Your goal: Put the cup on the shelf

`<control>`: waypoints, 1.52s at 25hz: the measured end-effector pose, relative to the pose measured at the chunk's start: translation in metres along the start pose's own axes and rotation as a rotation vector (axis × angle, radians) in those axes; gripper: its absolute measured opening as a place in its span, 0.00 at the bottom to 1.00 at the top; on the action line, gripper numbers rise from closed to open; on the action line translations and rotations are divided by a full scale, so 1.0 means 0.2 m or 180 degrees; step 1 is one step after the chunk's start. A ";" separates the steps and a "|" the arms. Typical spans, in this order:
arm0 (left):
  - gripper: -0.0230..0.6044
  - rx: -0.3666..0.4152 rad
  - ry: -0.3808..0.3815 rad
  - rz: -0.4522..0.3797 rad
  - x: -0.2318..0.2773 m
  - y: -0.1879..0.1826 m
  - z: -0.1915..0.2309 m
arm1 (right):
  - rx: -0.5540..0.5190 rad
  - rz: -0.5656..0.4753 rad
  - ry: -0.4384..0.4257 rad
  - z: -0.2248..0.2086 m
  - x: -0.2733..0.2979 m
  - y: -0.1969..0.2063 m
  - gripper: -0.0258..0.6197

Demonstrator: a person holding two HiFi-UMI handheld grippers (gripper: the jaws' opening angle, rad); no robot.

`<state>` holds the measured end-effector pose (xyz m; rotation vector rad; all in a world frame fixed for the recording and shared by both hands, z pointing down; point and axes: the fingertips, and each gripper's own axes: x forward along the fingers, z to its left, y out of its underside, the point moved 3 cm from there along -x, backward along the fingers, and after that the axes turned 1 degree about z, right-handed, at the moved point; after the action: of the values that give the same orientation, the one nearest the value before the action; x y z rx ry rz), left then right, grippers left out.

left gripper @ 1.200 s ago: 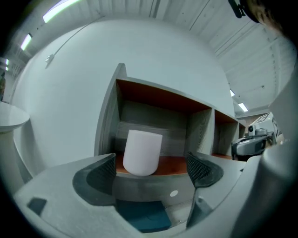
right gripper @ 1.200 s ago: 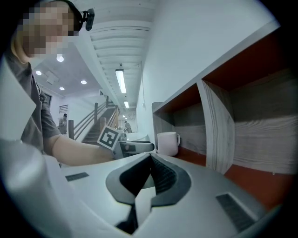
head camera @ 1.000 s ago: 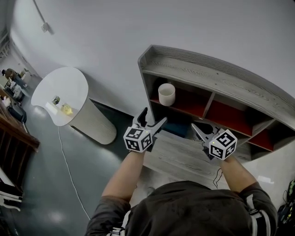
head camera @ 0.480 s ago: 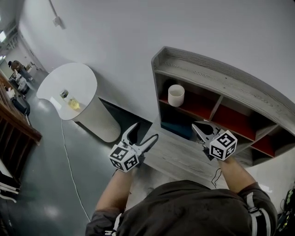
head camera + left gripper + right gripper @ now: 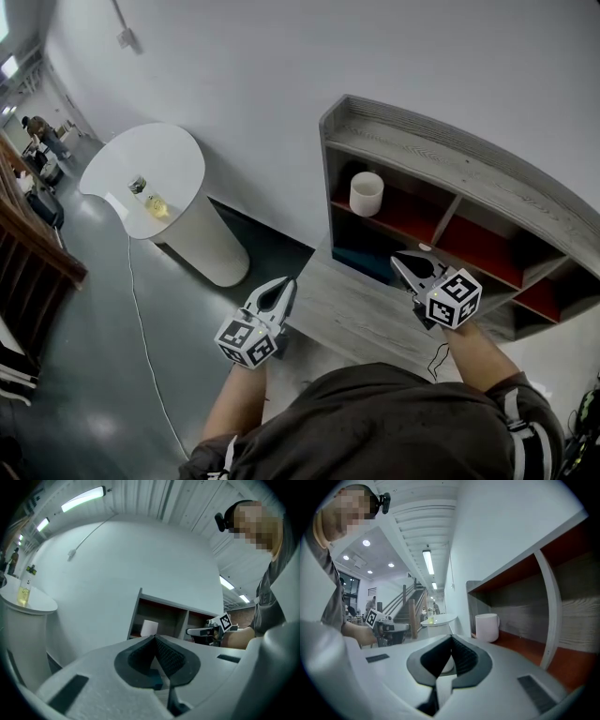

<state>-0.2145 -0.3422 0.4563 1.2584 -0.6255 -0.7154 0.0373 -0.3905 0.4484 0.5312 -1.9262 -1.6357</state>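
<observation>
**Left claw** (image 5: 284, 285): drawn back from the shelf (image 5: 427, 150) toward the body, low beside the grey ledge (image 5: 361, 314). Its jaws were spread wide a second ago and are now closed together with nothing between them.

**Right claw** (image 5: 401, 260): unmoved over the ledge, jaws together, empty.

**Cup** (image 5: 367, 193): white, upright, standing free on the red floor of the shelf's upper left compartment. Placement judged complete.

**Obstructions:** none between claws and cup.

**Beyond, left:**
- round white desk (image 5: 173, 155) bearing a small bottle (image 5: 156, 203)
- cable (image 5: 141, 319) across the floor
- a person (image 5: 39, 129) far off
</observation>
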 end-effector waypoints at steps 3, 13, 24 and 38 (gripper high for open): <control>0.04 0.0034 0.0018 -0.0036 -0.01 -0.01 -0.01 | 0.0016 0.0012 0.0008 0.00 0.00 0.02 0.03; 0.04 0.0062 0.0032 -0.0083 0.02 -0.03 -0.03 | 0.0009 -0.0015 0.0035 -0.01 -0.02 0.02 0.03; 0.04 0.0043 0.0067 -0.0056 0.04 -0.02 -0.04 | -0.0003 -0.0005 0.0050 -0.03 -0.03 0.03 0.03; 0.04 0.0049 0.0052 -0.0047 0.03 -0.02 -0.04 | -0.0067 0.0021 0.0124 -0.05 -0.03 0.02 0.02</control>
<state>-0.2056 -0.3428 0.4515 1.2831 -0.6099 -0.7130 0.0485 -0.3925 0.4531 0.5439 -1.8787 -1.6278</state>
